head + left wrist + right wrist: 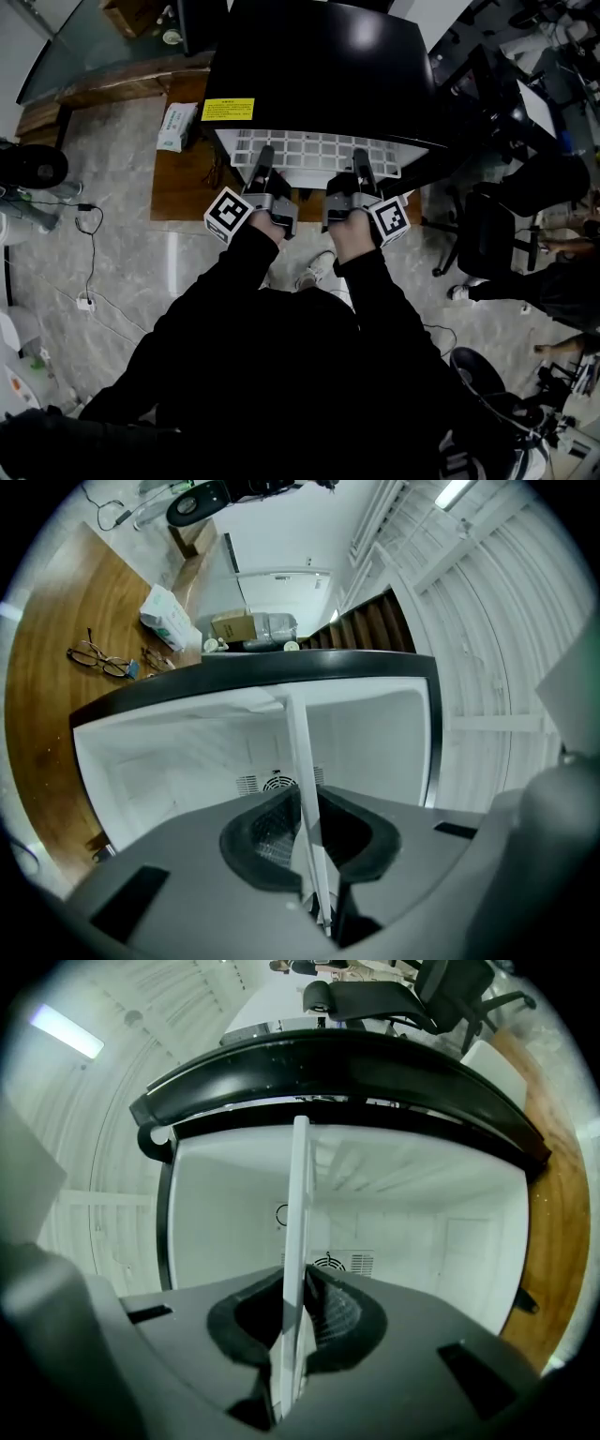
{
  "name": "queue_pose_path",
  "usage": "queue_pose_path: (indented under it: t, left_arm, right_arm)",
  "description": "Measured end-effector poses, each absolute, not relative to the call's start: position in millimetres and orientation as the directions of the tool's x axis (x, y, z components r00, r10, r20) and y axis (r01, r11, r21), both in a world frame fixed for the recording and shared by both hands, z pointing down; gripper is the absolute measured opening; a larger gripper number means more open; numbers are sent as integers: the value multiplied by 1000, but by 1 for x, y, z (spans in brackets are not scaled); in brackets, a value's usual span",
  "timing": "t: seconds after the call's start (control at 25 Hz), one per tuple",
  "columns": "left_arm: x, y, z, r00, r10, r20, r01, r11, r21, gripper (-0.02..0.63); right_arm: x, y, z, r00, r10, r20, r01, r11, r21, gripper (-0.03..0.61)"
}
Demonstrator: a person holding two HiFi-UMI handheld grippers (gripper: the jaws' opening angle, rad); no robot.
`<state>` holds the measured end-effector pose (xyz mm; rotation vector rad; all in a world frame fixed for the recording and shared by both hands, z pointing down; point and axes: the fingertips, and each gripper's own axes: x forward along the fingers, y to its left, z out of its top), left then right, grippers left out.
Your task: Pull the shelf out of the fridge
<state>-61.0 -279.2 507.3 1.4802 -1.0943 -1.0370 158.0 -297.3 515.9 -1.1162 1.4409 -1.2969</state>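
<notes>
A white wire shelf [317, 154] sticks partway out of the small black fridge [319, 66] in the head view. My left gripper [264, 161] is shut on the shelf's front edge at its left part; my right gripper [360, 165] is shut on the same edge to the right. Each gripper view looks into the white fridge interior, with the shelf edge-on between the dark pads: the shelf [302, 761] in the left gripper [314, 855], the shelf [297, 1232] in the right gripper [291, 1335].
The fridge stands on a low wooden platform [183, 183]. A white packet [176, 127] lies left of it, and glasses [98, 658] rest on the wood. An office chair [492, 234] and seated people are at the right. Cables [89, 253] run over the marble floor at the left.
</notes>
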Motion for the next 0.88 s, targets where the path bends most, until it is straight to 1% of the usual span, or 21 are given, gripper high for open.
queue_pose_path:
  t: [0.64, 0.88]
  left_arm:
    - [-57, -195, 509, 294, -953, -72, -80, -100, 992, 40]
    - [-57, -191, 505, 327, -943, -56, -76, -86, 993, 40]
  right_arm:
    - [163, -213, 516, -211, -976, -45, -72, 61, -996, 34]
    - [163, -207, 511, -201, -979, -38, -74, 54, -996, 34]
